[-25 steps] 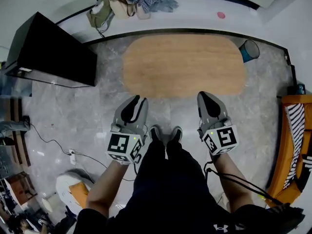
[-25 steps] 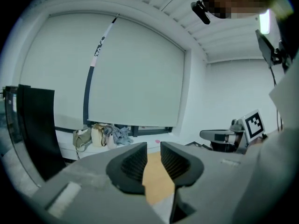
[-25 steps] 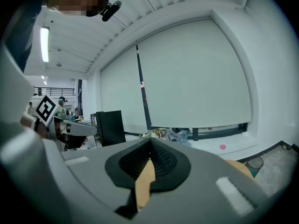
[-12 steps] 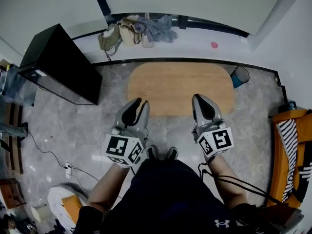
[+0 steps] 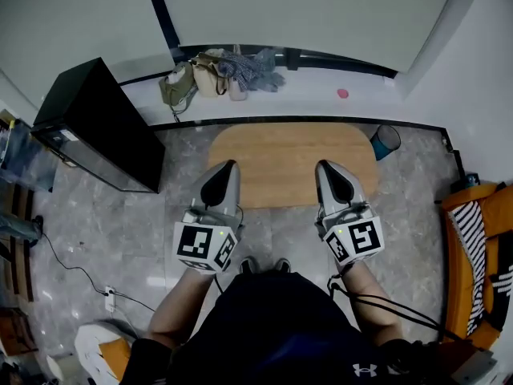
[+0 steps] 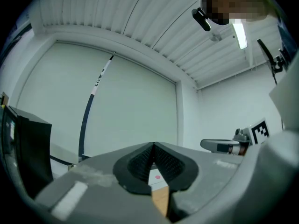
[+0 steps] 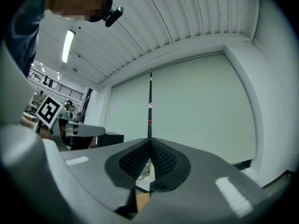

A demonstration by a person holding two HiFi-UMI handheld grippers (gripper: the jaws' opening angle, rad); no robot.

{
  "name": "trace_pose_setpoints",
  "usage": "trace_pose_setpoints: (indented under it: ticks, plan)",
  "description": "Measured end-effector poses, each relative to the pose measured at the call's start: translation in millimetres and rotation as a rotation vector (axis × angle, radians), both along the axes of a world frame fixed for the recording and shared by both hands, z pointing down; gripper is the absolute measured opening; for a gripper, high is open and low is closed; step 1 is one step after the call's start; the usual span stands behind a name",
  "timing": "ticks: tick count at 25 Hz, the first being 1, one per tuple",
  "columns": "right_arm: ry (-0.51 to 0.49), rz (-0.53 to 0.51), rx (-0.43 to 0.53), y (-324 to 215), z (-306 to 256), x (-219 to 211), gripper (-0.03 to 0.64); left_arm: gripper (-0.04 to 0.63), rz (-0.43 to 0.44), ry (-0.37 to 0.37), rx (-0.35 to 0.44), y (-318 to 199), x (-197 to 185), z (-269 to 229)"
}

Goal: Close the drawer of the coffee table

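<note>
The step in hand was judged to be one with no contact: the left gripper (image 5: pixel 226 167) and the right gripper (image 5: pixel 327 168) were held side by side before the person's body, above the shoes (image 5: pixel 260 265), pointed level and kept clear of everything. For the next move, it was judged that the grippers would have to be lowered to the front of the coffee table (image 5: pixel 292 155), the drawer face found, and that face pressed squarely inward until flush. Both grippers were seen clenched. The left jaws had just been closing, with their ribbed pads met at the tips and nothing caught between them. The right jaws were likewise pressed together on nothing. Farther out and lower, the coffee table was set on the grey floor (image 5: pixel 160 239), its oval wooden top bare and its near edge overlapped in the head view by the gripper tips. No drawer could be made out from above, so whether it was open or shut could not be told. Behind the table, only the pale wall (image 5: pixel 304 14) was faced.
</note>
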State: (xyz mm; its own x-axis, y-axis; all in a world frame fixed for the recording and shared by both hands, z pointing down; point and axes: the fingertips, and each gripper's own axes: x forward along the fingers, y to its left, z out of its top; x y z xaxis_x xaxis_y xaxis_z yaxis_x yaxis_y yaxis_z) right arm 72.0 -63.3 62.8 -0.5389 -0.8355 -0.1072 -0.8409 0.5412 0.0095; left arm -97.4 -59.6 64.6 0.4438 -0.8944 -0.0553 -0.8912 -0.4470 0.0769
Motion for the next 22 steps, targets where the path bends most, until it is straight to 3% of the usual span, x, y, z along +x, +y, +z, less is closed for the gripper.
trace_pose_setpoints:
  ticks: [22]
  plan:
    - [-0.005,-0.016,-0.036,-9,1,-53,0.002,0.002,-0.003,-0.035,0.009,-8,-51,3]
